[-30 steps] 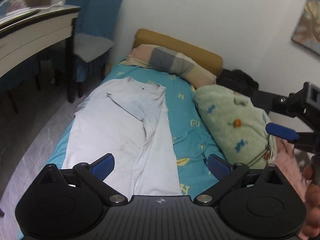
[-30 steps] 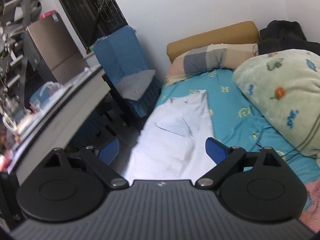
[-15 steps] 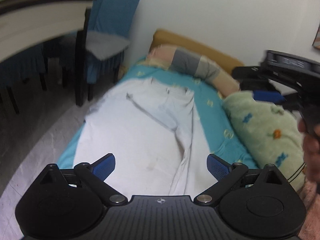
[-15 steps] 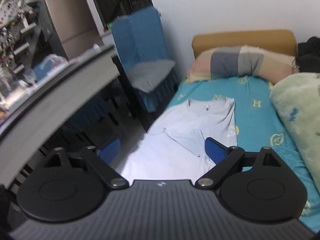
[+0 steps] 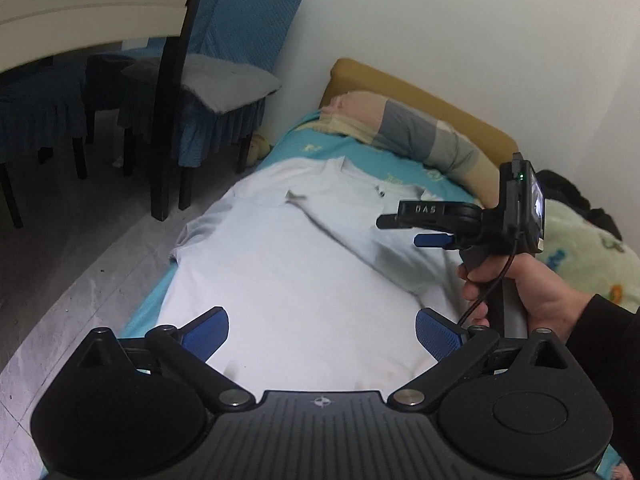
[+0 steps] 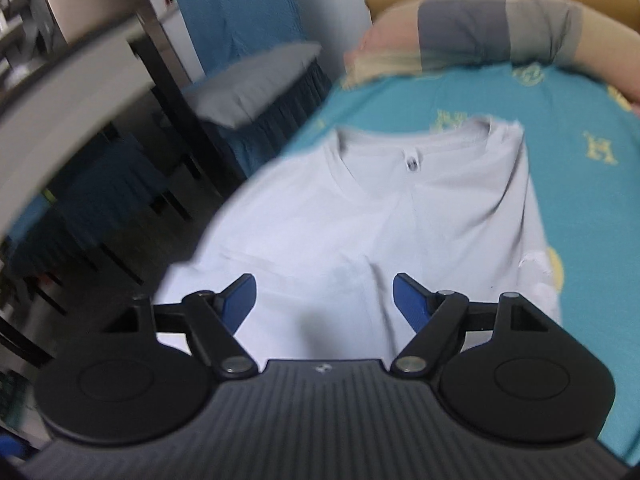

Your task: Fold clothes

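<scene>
**One pale T-shirt on the bed, both tongs wide and empty**

Hidden or unclear: the near hem of the T-shirt [image 5: 304, 280] passes behind the body of the left tongs [image 5: 322, 330], so its lower edge cannot be seen. The right wrist view is blurred, most of all at its left and far edges; the chair and table there read only as smeared shapes. The right tongs [image 6: 324, 300] appear in the left wrist view from the side, held in a hand [image 5: 532, 292], with one blue pad [image 5: 434, 240] showing and the other not made out. The black item at the far right, past the green blanket [image 5: 588, 256], is cut off and cannot be identified.

Count: one T-shirt, lying flat on the teal sheet [image 6: 580, 128] of the bed, collar at the far end, one sleeve folded in across the chest. Two tongs, each with two blue pads set wide apart and nothing between them; the left hangs over the near part of the shirt, the right over its middle. One striped pillow [image 5: 412, 132] against the headboard [image 5: 424, 92]. One blue-covered chair with a grey cushion [image 5: 224, 84] stands left of the bed, beside a table [image 5: 92, 12] with dark legs.
</scene>
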Available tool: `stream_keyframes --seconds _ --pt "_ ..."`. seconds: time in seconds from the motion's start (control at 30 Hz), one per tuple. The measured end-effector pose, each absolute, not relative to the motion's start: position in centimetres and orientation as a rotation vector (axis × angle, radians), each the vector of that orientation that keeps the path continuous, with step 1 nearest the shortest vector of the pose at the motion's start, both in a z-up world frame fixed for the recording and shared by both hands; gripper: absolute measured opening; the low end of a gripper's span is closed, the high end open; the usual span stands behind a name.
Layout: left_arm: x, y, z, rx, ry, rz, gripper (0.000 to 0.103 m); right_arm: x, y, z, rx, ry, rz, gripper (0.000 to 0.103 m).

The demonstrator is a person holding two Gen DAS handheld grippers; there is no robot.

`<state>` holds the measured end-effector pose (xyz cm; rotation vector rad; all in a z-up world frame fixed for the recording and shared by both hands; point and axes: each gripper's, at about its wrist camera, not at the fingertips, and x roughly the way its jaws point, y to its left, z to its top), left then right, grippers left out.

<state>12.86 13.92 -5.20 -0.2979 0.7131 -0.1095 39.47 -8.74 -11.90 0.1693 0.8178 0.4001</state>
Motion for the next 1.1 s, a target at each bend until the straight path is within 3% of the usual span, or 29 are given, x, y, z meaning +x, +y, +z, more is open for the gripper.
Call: stream_keyframes --seconds 0.07,0.13,0.37,0.6,0.63,0.67,0.7,0.73,0.77,1.03,1.1 --pt "13.7 14.1 -6.5 -0.302 0.736 -0.115 0.101 39.4 -8.1 -13.2 0.101 0.817 0.395 0.036" --pt "14.3 14.4 -7.4 -0.302 0.751 -0.117 0.101 38.2 -7.4 -13.2 0.035 0.764 0.420 0.008" --pt "13.2 17.1 -6.9 -0.366 0.700 -0.043 0.101 32.4 -3.7 -9.5 -0.072 0.621 0.625 0.008" --pt "11.4 18.3 -6.0 -0.382 0.686 0.017 0.101 31.8 -0.6 -9.8 0.003 0.825 0.815 0.011" --pt "11.3 18.3 -6.0 -0.387 0.686 0.021 0.101 32.0 -0.6 -9.7 0.038 0.849 0.830 0.016" --pt "11.4 18.3 -6.0 -0.395 0.685 0.021 0.101 32.2 -0.7 -9.4 0.071 0.843 0.828 0.037" --pt "11.4 18.3 -5.9 -0.403 0.685 0.021 0.101 32.5 -0.9 -8.8 0.103 0.818 0.815 0.051" --pt "11.5 18.3 -5.9 -0.409 0.682 0.019 0.101 32.8 -1.1 -8.4 0.130 0.783 0.794 0.076" --pt "11.7 18.4 -6.0 -0.411 0.682 0.020 0.101 33.2 -1.2 -8.0 0.154 0.740 0.769 0.084" --pt "12.9 19.5 -7.9 -0.457 0.711 0.059 0.101 41.7 3.9 -10.7 0.040 0.748 0.504 0.080" --pt "13.1 19.7 -8.3 -0.462 0.716 0.068 0.101 42.6 5.3 -12.0 -0.049 0.756 0.497 0.072"
